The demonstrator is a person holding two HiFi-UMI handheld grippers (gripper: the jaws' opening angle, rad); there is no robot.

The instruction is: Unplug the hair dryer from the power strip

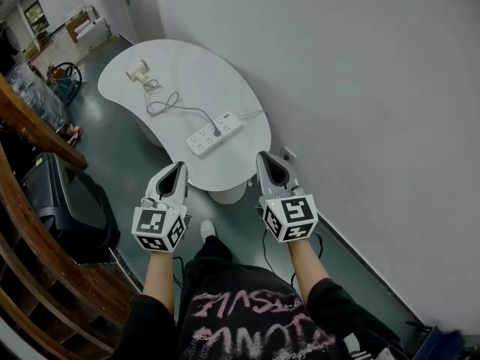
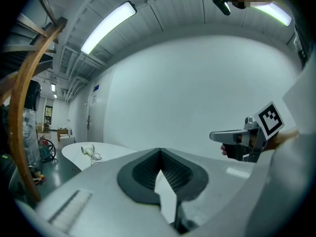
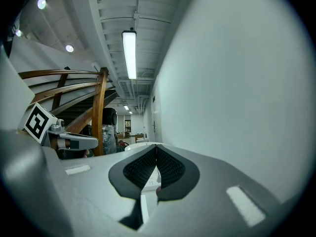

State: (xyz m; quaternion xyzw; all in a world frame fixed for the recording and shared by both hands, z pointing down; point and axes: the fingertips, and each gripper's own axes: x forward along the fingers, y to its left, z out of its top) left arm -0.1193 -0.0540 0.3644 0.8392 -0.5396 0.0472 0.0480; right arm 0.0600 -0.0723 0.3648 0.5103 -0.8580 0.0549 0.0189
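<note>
A: Held short of the table, both of them. Nothing touched yet.

B: Fingers?

A: Pressed together on the left gripper, nothing between. Same on the right gripper: closed and empty.

B: And the dryer?

A: Lying at the far end of the table, well apart from both grippers. Joined by a looping cord to a plug, seated in the strip near the close edge.

B: So not begun, by the look of it. Must open before any grasp.

A: Agreed. Likeliest to go wrong at the strip: apparently loose on the top, so apt to lift or slide along with the plug if pulled without being pinned.

B: Pin with one, pull with the other, then. Which for which?

A: Hard to say from here. Worth minding the grip too: small plug, broad pads, easy to pinch the cord instead and strain it.

B: Pulling at a slant?

A: Could bind the pins or tip the strip. Better drawn straight out of the socket.

B: Anything else?

A: Watch the strip's own lead, running off the wall-side edge. Tugged hard, might drag the strip toward the rim. Could also yank the dryer along by the cord, if pulled far.
</note>
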